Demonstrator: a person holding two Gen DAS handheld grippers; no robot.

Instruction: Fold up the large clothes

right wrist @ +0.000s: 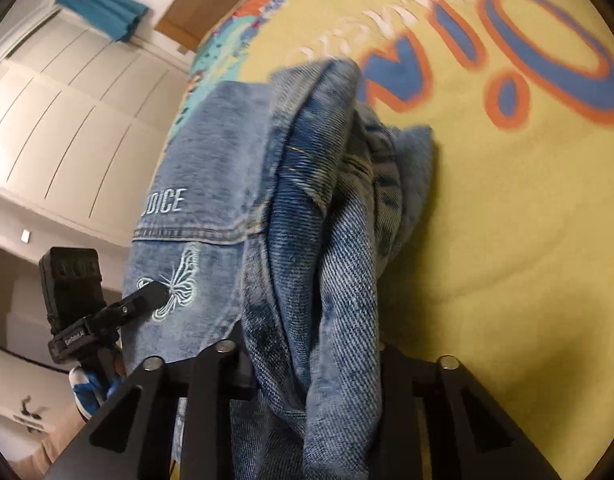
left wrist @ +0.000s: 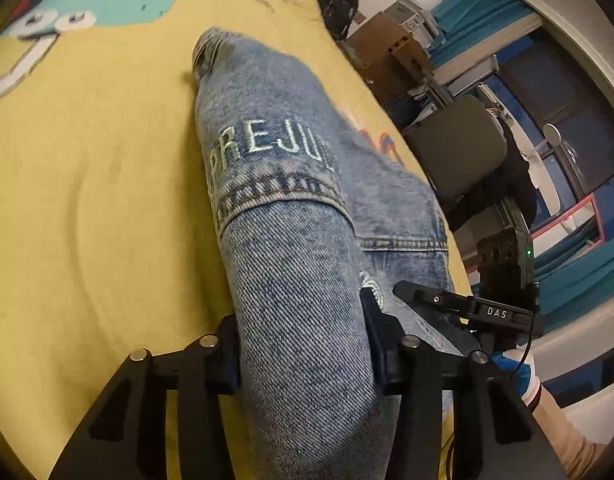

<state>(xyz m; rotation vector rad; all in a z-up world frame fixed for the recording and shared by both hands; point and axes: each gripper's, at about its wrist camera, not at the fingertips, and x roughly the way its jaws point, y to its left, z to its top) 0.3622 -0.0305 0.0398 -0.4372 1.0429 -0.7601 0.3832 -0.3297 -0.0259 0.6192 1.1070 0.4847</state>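
Note:
A blue denim jacket (left wrist: 291, 208) with pale "PREJUDICE" lettering and a butterfly hangs over a yellow printed bedspread (left wrist: 91, 200). My left gripper (left wrist: 303, 364) is shut on a thick fold of the denim, which fills the space between its fingers. My right gripper (right wrist: 311, 368) is shut on a bunched fold of the same jacket (right wrist: 319, 216). The right gripper (left wrist: 447, 304) also shows in the left wrist view, close by on the right. The left gripper (right wrist: 143, 300) shows in the right wrist view, on the left beside the butterfly.
The bedspread (right wrist: 507, 208) carries big blue and orange letters. Right of the bed stand a grey chair (left wrist: 459, 152), cardboard boxes (left wrist: 387, 52) and a black bag (left wrist: 339, 0). White cupboard doors (right wrist: 67, 112) lie left of the bed in the right wrist view.

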